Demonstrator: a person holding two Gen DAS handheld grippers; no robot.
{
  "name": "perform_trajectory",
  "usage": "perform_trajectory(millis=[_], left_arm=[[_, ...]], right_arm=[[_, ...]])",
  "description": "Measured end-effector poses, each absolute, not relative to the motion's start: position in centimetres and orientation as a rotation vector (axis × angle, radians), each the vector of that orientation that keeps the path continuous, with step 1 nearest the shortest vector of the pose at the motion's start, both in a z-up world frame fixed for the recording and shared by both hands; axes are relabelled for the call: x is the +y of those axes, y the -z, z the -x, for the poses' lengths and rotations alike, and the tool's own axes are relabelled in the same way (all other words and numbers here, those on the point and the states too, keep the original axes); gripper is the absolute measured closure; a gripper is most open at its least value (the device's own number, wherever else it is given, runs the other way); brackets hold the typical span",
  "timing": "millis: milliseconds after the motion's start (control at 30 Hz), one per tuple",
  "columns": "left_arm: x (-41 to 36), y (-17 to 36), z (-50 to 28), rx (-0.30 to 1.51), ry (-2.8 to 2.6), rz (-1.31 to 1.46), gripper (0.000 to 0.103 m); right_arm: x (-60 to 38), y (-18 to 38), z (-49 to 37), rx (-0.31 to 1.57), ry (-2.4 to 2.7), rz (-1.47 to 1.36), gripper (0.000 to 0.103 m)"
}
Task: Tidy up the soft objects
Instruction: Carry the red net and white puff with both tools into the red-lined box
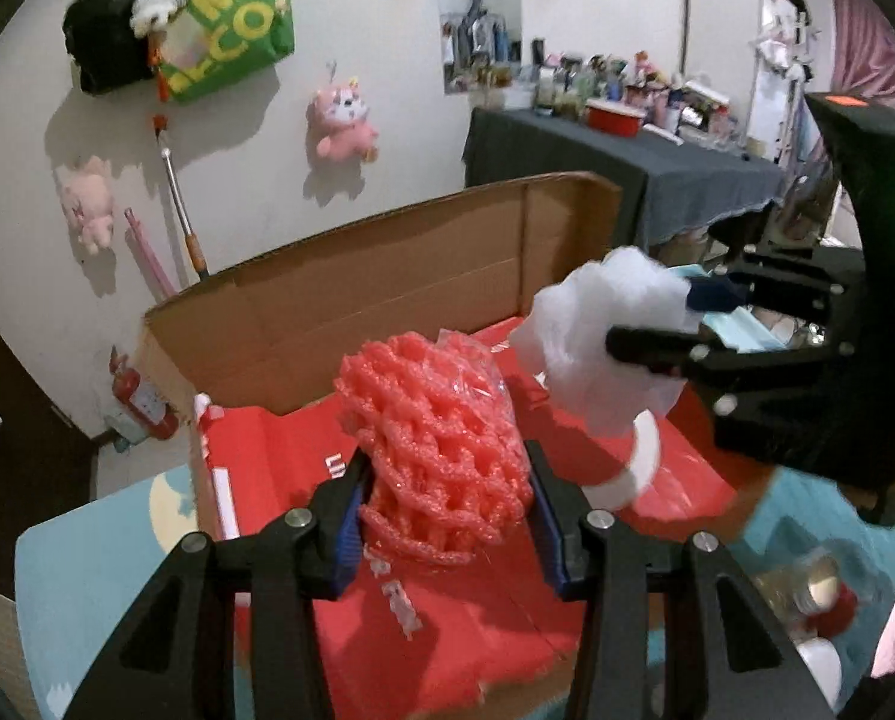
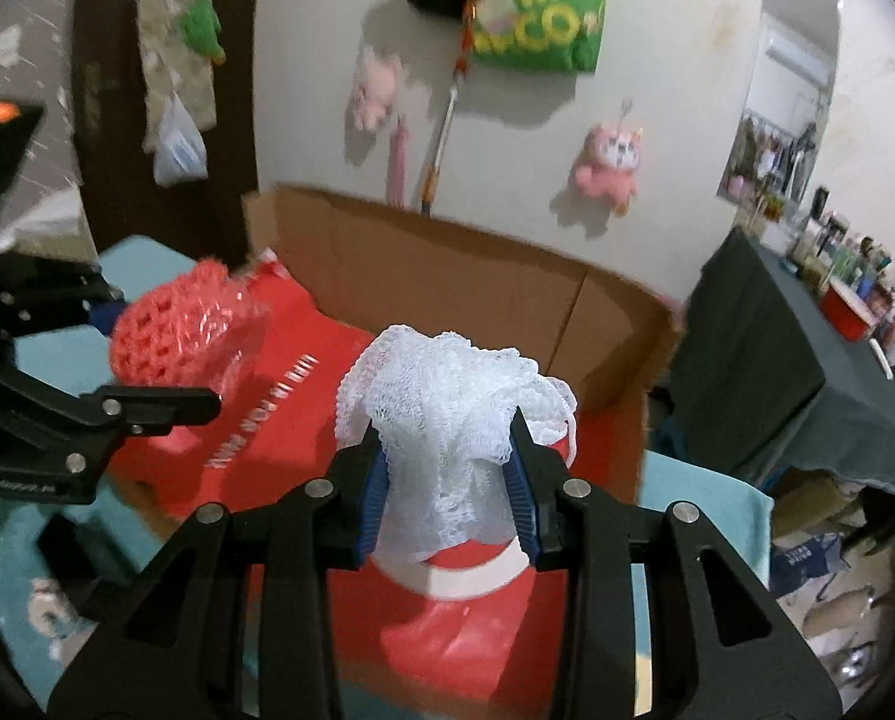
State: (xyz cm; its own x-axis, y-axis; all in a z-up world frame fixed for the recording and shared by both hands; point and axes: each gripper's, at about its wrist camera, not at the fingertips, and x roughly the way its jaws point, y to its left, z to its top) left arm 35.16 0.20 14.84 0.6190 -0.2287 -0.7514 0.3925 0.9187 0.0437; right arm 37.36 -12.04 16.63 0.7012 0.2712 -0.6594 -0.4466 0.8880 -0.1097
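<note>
So both tools are loaded and hanging over the cardboard box (image 1: 351,276) right now. The left tool (image 1: 447,510) is clamped on a pink foam net (image 1: 435,450), squeezed between the blue pads, and the right tool (image 2: 447,486) is pinching a white mesh sponge (image 2: 447,414) with its white loop (image 2: 465,576) dangling underneath. The box sits on a table (image 1: 87,570) with a light blue cover, and the box floor is red with some white print on it. My read is we're somewhere in the middle: two soft things are picked up and hovering above the box, but neither is set down yet, and I can't see anything already lying inside apart from a small scrap of wrapper (image 1: 399,600) near the front. There's also something blurry on the table to the right of the box in the left view, might be more stuff to sort, can't really tell. Room-wise it looks fine: the tall back flap and side flaps are up, so the way in is from above or over the low front. The two tools are near each other over the box, so I'd watch they don't bump when lowering.
</note>
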Motion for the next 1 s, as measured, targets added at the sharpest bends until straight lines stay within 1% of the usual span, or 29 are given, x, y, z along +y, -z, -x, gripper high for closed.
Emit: perform_trajectory(millis=[100,367,600,700,767,867,1000], left_arm=[[0.0,-13.6,-38.0,0.886,0.359,-0.187,0.054],[0.4,-9.5,-43.0,1.013,0.341,-0.067,0.054],[0.2,-7.2,-44.9,1.031,0.286,-0.072,0.052],[0.3,-6.9,-44.9,1.020,0.289,-0.070,0.051],[0.6,-6.6,-44.9,1.020,0.282,-0.063,0.051],[0.9,-6.5,-44.7,1.023,0.268,-0.057,0.050],[0.8,-6.6,-44.5,1.021,0.267,-0.060,0.048]], right_arm=[[-11.4,-14.9,-41.2,0.763,-0.395,0.258,0.070],[-10.0,-12.0,-47.4,0.864,-0.356,0.266,0.069],[-9.7,-10.0,-50.0,0.919,-0.333,0.220,0.069],[-10.2,-9.9,-50.7,0.918,-0.331,0.210,0.066],[-10.3,-9.9,-50.8,0.923,-0.335,0.200,0.063],[-10.2,-9.7,-50.9,0.927,-0.337,0.204,0.061],[-10.5,-9.6,-50.7,0.931,-0.334,0.201,0.057]])
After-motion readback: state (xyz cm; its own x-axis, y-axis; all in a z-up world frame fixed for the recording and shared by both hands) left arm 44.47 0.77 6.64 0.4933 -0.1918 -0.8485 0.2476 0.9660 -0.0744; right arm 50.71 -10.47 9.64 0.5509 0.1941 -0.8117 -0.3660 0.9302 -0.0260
